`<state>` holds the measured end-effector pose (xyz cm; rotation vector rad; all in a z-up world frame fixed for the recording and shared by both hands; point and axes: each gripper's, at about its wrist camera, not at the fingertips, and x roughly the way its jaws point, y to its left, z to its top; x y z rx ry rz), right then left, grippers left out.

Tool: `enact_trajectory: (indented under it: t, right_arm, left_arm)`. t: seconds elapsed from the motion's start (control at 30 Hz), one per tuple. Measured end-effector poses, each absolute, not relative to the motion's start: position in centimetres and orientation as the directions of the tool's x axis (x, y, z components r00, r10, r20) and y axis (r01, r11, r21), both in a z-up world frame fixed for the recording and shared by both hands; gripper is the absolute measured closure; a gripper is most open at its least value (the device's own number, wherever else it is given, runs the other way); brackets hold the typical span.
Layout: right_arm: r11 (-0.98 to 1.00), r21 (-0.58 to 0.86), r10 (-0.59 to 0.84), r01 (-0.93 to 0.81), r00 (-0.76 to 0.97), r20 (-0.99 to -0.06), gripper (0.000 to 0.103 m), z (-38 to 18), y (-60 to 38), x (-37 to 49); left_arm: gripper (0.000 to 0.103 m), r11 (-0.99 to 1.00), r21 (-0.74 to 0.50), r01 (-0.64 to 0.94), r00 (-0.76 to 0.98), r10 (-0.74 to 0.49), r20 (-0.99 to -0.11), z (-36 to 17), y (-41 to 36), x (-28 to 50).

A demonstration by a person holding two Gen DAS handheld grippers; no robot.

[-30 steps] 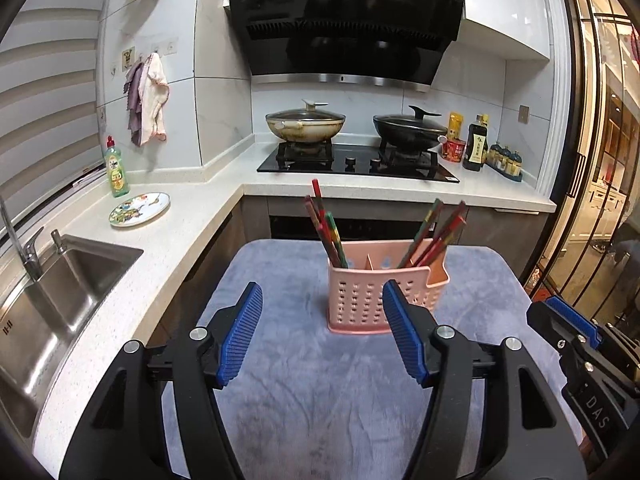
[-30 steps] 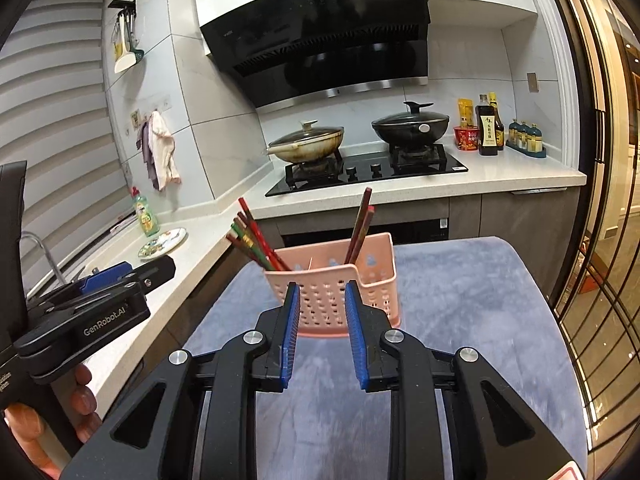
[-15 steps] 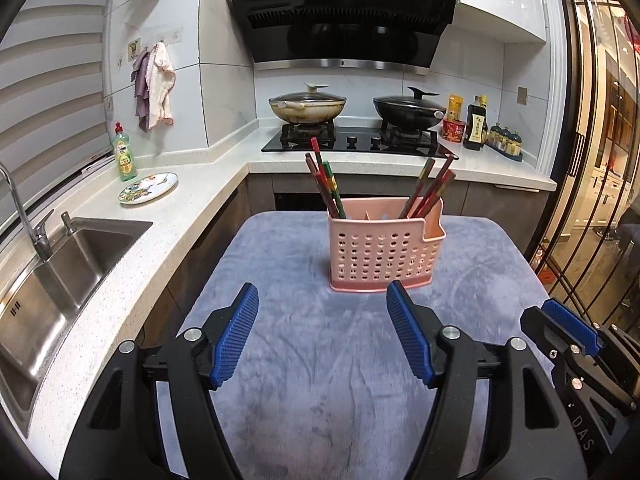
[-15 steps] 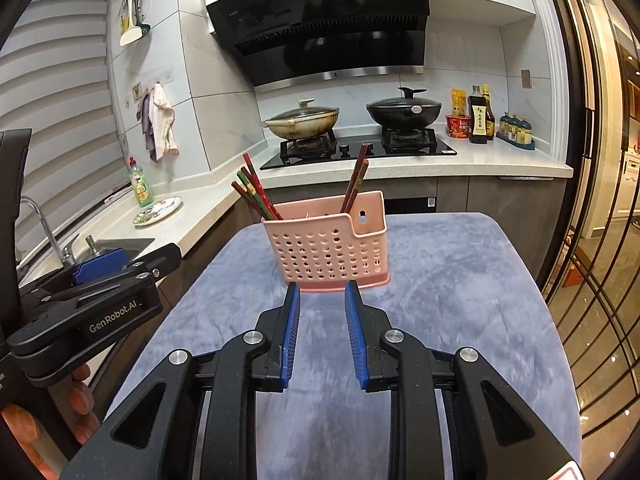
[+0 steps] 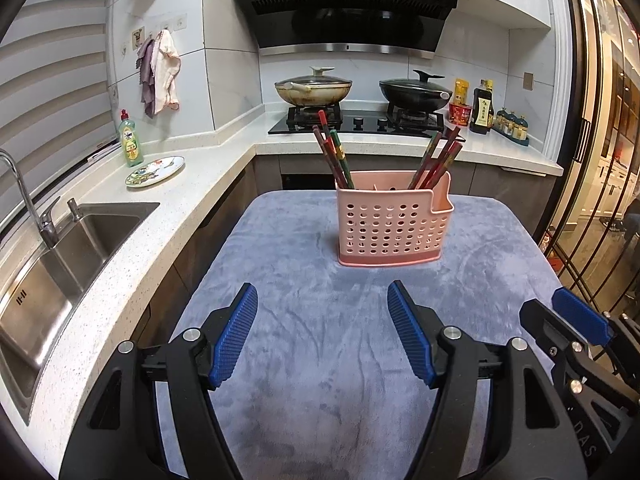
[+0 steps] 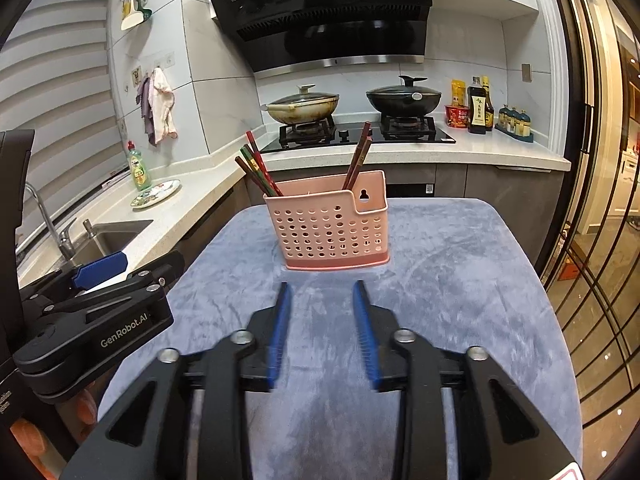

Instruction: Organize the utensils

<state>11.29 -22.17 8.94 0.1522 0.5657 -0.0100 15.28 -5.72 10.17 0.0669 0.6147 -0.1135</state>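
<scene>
Pink perforated utensil holder (image 5: 394, 224) stands upright on the far half of the bench (image 5: 320, 320), which has a grey-blue plush cloth over it. Chopsticks (image 5: 334, 156) lean left out of its left compartment, a second bunch of chopsticks (image 5: 436, 160) leans right out of the right side; exact compartment for that bunch is hard to tell. In the right wrist view the holder (image 6: 330, 226) shows a keyhole hanging tab on its raised right corner. Left claw (image 5: 322, 338) is low over the near part of the cloth, blue pads wide apart, holding nothing, well short of the holder. Right claw (image 6: 322, 334) is also over the near cloth, pads parted by a moderate gap, narrower than the left's, nothing between them, slightly blurred. Each claw shows at the edge of the other's view, side by side, not touching. Beyond the bench: white counter with steel sink (image 5: 60, 264) and faucet at left, patterned plate (image 5: 155, 171), green dish soap bottle (image 5: 130, 144), cloths hung on the wall. Hob at back carries a lidded pan (image 5: 313, 90) and a black wok (image 5: 415, 90), sauce bottles to the right, range hood above.
</scene>
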Motion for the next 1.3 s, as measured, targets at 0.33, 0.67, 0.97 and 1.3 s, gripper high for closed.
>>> enact_trajectory:
  t: [0.33,0.67,0.97,1.3]
  right_arm:
    - [0.988,0.138,0.023,0.074,0.802,-0.596,0.049,7.0,-22.6,12.6]
    - [0.991,0.099,-0.006,0.087,0.781,-0.624,0.041,6.4,-22.3,14.0]
    - [0.990,0.098,-0.012,0.096,0.770,-0.638,0.039,5.8,-22.4,15.1]
    - [0.990,0.096,-0.016,0.103,0.758,-0.652,0.039,5.2,-22.8,15.8]
  left_arm:
    - [0.026,0.991,0.058,0.121,0.800,-0.063,-0.597,9.1,-5.9,15.9]
    - [0.020,0.991,0.061,0.122,0.774,-0.056,-0.631,7.5,-6.1,17.0]
    - [0.017,0.991,0.071,0.115,0.761,-0.042,-0.648,6.6,-6.2,18.0]
    - [0.016,0.991,0.069,0.112,0.754,-0.039,-0.656,6.3,-6.3,18.9]
